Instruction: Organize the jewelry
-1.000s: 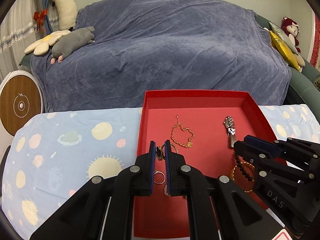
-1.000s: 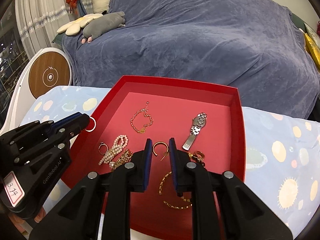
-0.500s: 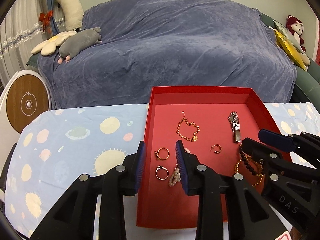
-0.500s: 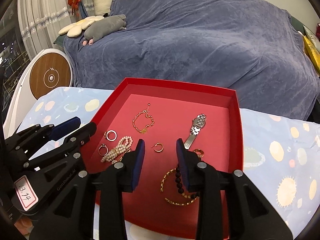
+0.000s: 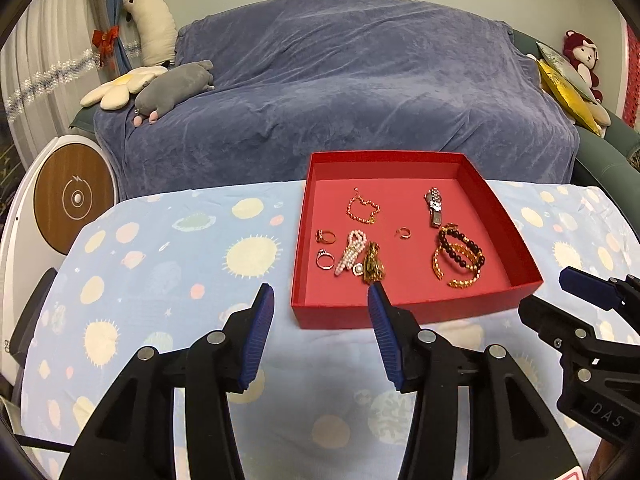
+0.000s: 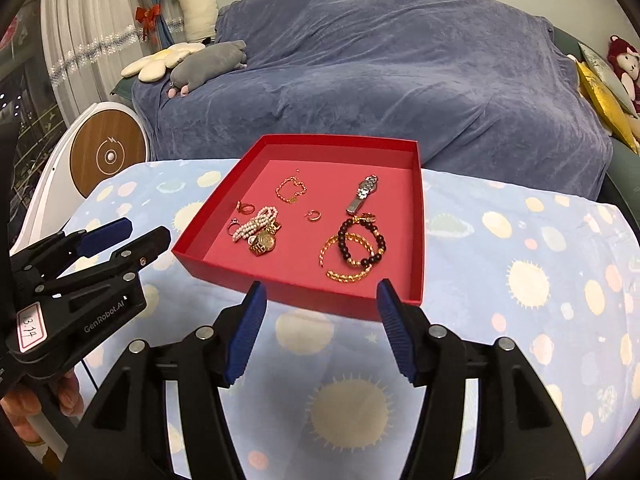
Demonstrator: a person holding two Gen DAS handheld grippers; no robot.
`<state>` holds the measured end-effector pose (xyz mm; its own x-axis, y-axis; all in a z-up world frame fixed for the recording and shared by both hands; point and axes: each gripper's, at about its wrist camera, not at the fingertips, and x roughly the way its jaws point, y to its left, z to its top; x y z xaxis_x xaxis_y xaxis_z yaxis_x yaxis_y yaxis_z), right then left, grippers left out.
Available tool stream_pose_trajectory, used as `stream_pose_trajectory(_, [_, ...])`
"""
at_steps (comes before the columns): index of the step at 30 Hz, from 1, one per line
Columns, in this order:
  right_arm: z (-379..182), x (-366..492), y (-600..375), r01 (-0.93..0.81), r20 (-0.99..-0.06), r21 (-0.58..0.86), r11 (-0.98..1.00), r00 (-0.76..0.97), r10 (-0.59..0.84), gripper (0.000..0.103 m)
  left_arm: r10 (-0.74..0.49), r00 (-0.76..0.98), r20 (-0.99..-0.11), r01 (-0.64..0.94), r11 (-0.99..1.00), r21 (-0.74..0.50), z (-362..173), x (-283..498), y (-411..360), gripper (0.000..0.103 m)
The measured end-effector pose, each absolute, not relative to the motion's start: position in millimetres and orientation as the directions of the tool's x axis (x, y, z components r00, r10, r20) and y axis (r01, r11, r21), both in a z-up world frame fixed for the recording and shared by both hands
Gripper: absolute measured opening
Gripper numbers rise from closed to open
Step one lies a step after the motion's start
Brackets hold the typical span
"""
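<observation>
On the patterned cloth: red tray [image 5: 412, 312] holding all jewelry [image 5: 458, 256]. Left gripper [image 5: 320, 304] and right gripper [image 6: 318, 300], near side, spread wide, empty. Advice: approach single pieces from above, avoiding tangled clusters.

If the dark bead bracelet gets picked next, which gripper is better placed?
Probably the right gripper: open, empty, and the bead bracelet lies just beyond it in the red tray. The left gripper, also open, faces the tray's left corner.
</observation>
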<state>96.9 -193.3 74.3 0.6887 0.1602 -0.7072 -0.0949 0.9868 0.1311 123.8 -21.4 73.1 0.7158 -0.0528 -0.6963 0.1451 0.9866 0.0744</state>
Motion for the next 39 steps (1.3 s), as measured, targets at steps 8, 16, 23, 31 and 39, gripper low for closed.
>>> stream_pose_trajectory(8, [64.1,74.1,-193.8,-0.071,-0.711,0.161,0.984,0.683,0.166,0.056,-0.061,0.681,-0.730,0.126,0.991,0.035,54.3,105.5,-15.3,0.048])
stream_pose_trajectory(16, [51.1,75.4,-195.7,-0.054,-0.715,0.135,0.989,0.686,0.134,0.066,-0.041,0.676,-0.736,0.123,0.991,0.057,37.4,103.4,-12.2,0.048])
stream_pose_trajectory(23, [39.8,85.2,-198.9,-0.031,-0.731,0.111,0.993,0.675,0.103,0.068,-0.030,0.674,-0.738,0.107,0.993,0.058,29.0,108.4,-2.1,0.052])
stream_pose_trajectory(31, [30.6,83.4,-188.7,-0.028,-0.740,0.084,0.996,0.668,0.081,0.080,-0.010,0.678,-0.735,0.101,0.992,0.080,23.0,107.7,-3.8,0.064])
stream_pose_trajectory(39, [23.5,81.5,-177.5,-0.036,-0.747,0.059,0.998,0.661,0.068,0.086,0.003,0.669,-0.743,0.091,0.992,0.086,16.3,107.0,-3.5,0.072])
